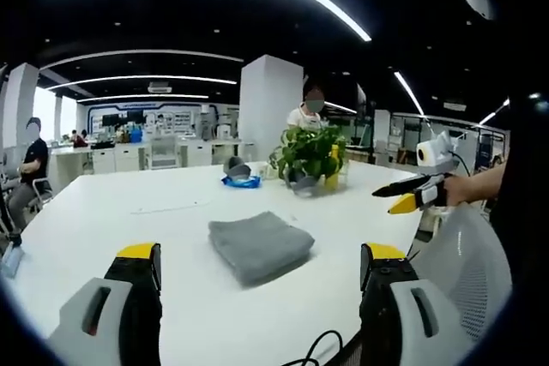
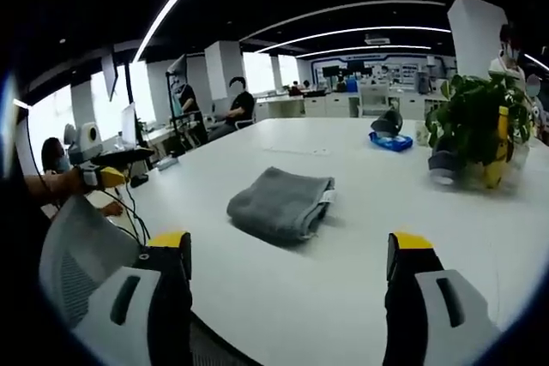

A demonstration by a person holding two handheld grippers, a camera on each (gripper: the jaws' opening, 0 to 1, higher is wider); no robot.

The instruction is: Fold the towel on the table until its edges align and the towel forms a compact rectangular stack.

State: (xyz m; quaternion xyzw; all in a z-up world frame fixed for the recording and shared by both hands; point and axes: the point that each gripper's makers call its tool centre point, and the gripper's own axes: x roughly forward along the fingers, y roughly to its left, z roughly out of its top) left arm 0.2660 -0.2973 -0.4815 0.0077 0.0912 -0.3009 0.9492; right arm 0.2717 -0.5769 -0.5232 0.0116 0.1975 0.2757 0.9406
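Here we hold both tongs clear of the towel. The left tongs (image 1: 262, 267) stand with their yellow-tipped jaws wide apart, nothing between them, short of the grey towel (image 1: 260, 246). The right tongs (image 2: 292, 259) are likewise spread and bare, near the tabletop's edge. The right tongs also show in the left gripper view, well off to the towel's right, held in a hand (image 1: 461, 188); there we cannot tell their jaw gap.

The towel lies folded into a thick, roughly rectangular stack on the white tabletop (image 1: 129, 212), alone in its near part. Beyond the towel stand a potted green plant (image 1: 310, 156) and a blue and grey object (image 1: 239, 176). A mesh chair back (image 2: 73, 255) sits beside the tabletop's near edge. Behind the towel the room is an open office with white pillars, ceiling light strips and seated people.
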